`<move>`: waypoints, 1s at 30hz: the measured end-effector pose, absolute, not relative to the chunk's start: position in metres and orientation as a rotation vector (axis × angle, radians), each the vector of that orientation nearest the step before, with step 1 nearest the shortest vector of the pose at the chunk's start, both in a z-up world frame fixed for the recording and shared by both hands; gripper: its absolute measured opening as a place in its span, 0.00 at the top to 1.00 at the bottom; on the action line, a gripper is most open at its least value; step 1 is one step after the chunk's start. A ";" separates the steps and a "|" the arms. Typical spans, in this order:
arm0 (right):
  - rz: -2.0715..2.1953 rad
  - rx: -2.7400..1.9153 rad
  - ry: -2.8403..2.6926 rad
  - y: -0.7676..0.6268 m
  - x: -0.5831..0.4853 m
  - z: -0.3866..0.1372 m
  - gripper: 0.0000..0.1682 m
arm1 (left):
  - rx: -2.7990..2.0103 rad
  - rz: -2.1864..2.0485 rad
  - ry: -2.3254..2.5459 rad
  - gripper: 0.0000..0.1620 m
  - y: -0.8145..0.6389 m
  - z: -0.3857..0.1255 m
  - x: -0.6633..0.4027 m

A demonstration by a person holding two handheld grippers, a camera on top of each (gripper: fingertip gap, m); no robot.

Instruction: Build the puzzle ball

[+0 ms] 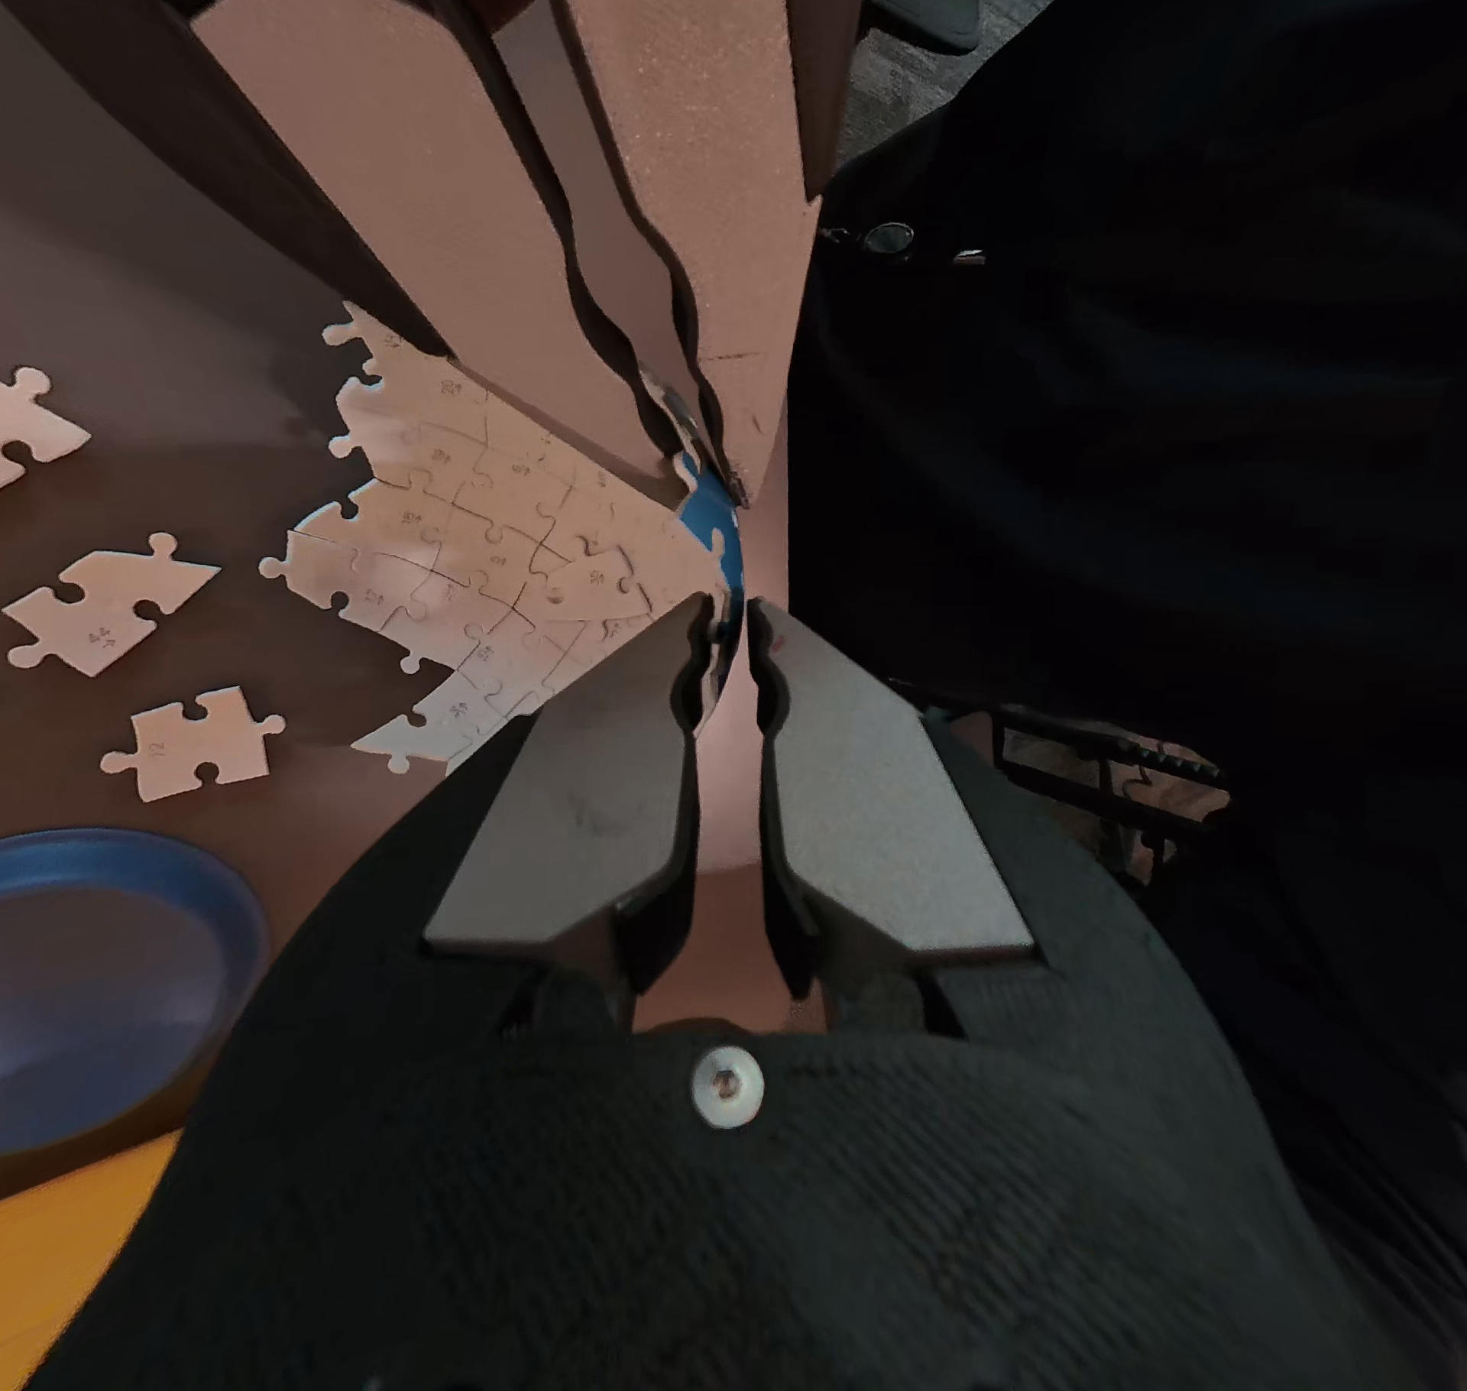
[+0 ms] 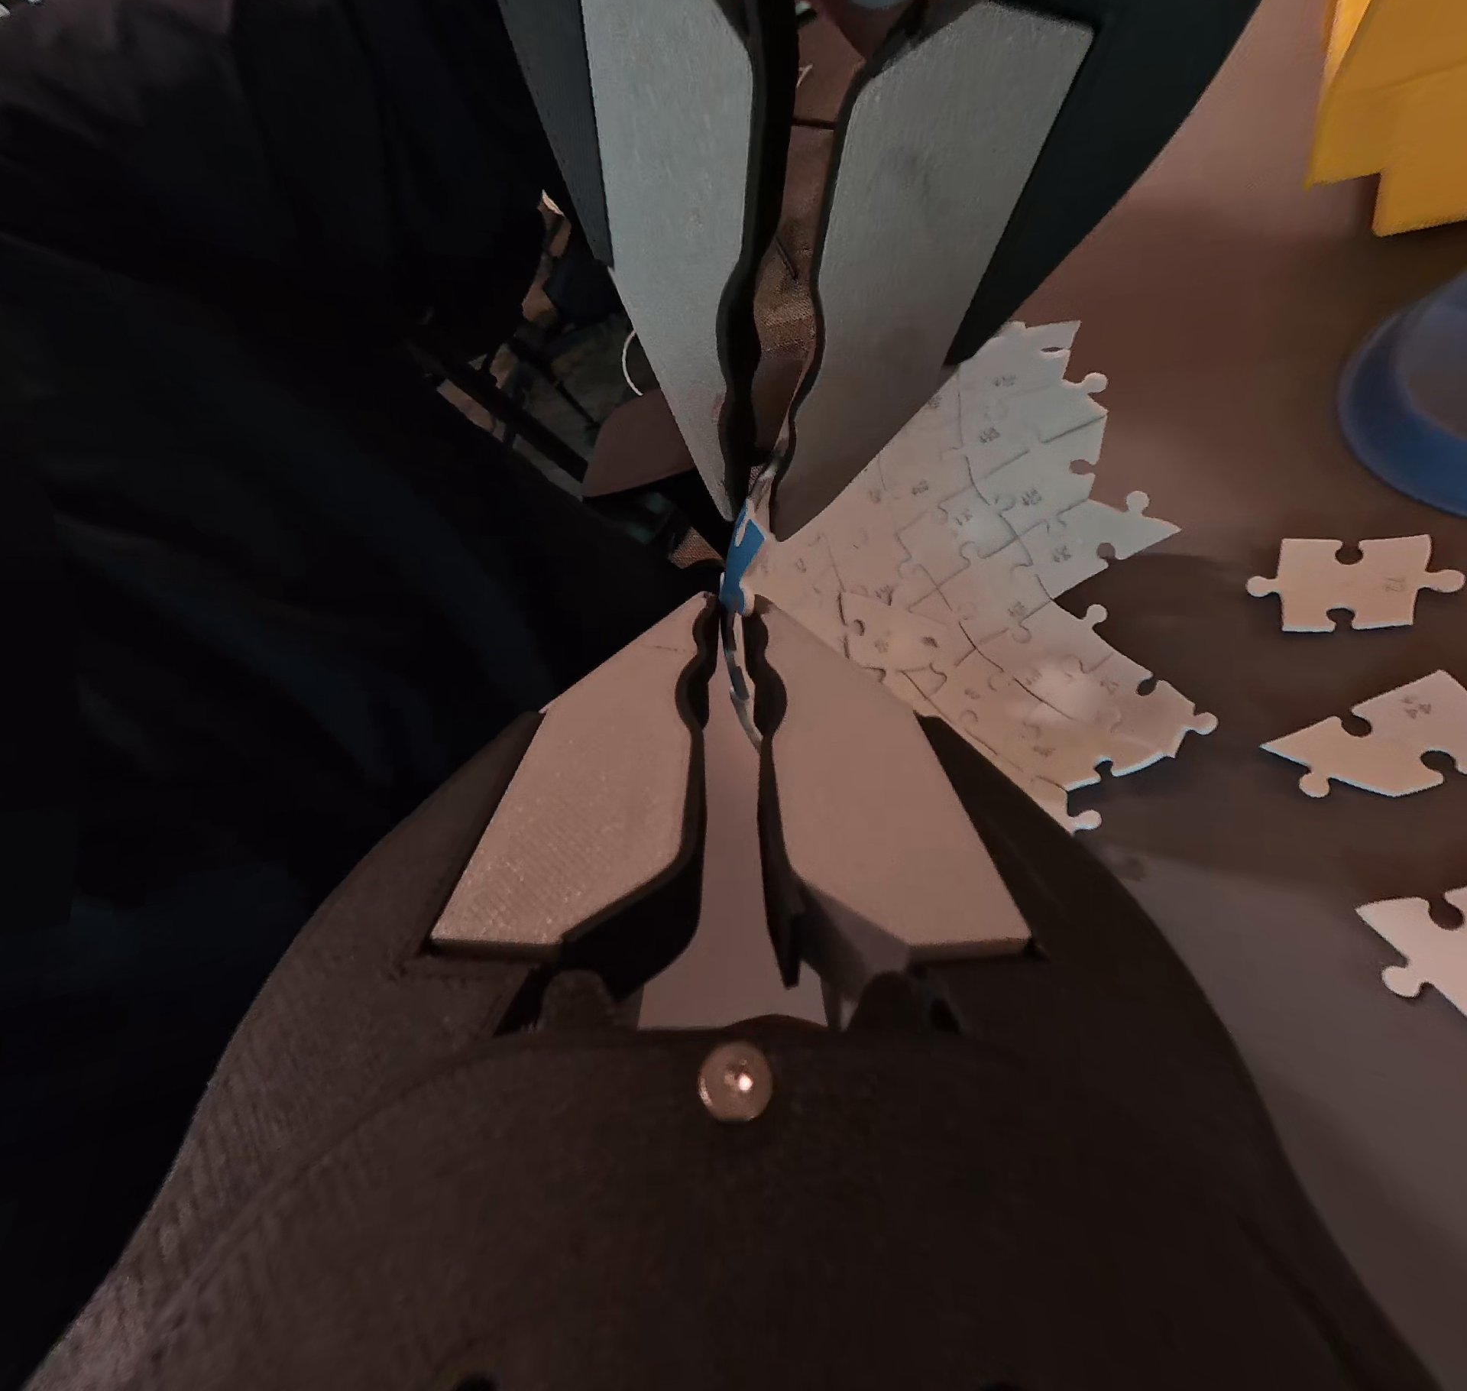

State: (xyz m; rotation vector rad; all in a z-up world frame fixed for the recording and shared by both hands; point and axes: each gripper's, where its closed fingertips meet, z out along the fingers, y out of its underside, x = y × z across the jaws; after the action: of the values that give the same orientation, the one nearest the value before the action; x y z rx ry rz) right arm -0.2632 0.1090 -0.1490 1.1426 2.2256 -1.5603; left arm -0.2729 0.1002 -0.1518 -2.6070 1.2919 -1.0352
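- We are pinching the rim of the half-built puzzle ball [image 1: 508,543] with our left gripper [image 1: 729,613]; its tips are nearly together on the thin edge, straight ahead at 12 o'clock from the camera.
- In the left wrist view, the curved shell of joined white pieces is fanning out toward 10 o'clock from those tips, its pale numbered inner side facing us and a sliver of blue printed face [image 1: 710,515] showing at the rim.
- Our right gripper [image 1: 718,471] is coming in from 12 o'clock in that same view, its jaws closed on the same rim just above ours.
- In the right wrist view, the right gripper [image 2: 732,608] is clamping the edge of the puzzle ball [image 2: 1000,583], which is spreading away toward 2 o'clock, while the left gripper [image 2: 754,511] is meeting it from 12 o'clock.
- Loose pieces [image 1: 111,610] are lying flat on the brown counter [image 1: 159,321] at 9 o'clock of the left gripper, well apart from the shell.
- A blue dish [image 1: 119,980] is sitting at 8 o'clock, beside something yellow [image 1: 71,1226].
- Dark clothing of a person [image 1: 1151,479] is filling the 3 o'clock side.
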 end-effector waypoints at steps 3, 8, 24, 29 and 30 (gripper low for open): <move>-1.572 1.140 2.207 0.107 -0.264 -0.149 0.99 | -2.579 -1.026 1.269 0.95 0.102 -0.146 -0.276; -1.600 1.145 2.168 0.105 -0.266 -0.147 1.00 | -2.517 -0.944 1.232 0.91 0.105 -0.129 -0.285; -1.755 1.274 1.776 0.120 -0.284 -0.126 1.00 | -2.319 -0.926 0.850 0.93 0.101 -0.100 -0.313; -1.855 1.300 1.545 0.134 -0.296 -0.111 1.00 | -2.316 -0.984 0.817 0.93 0.092 -0.111 -0.312; -1.875 1.296 1.502 0.137 -0.298 -0.108 1.00 | -2.317 -0.987 0.816 0.92 0.091 -0.113 -0.312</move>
State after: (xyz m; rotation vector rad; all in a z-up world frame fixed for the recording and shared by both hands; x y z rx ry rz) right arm -0.2981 0.1365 -0.1075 1.2958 1.5016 -1.8750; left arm -0.3118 0.0906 -0.1131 -2.3169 0.8158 -0.9868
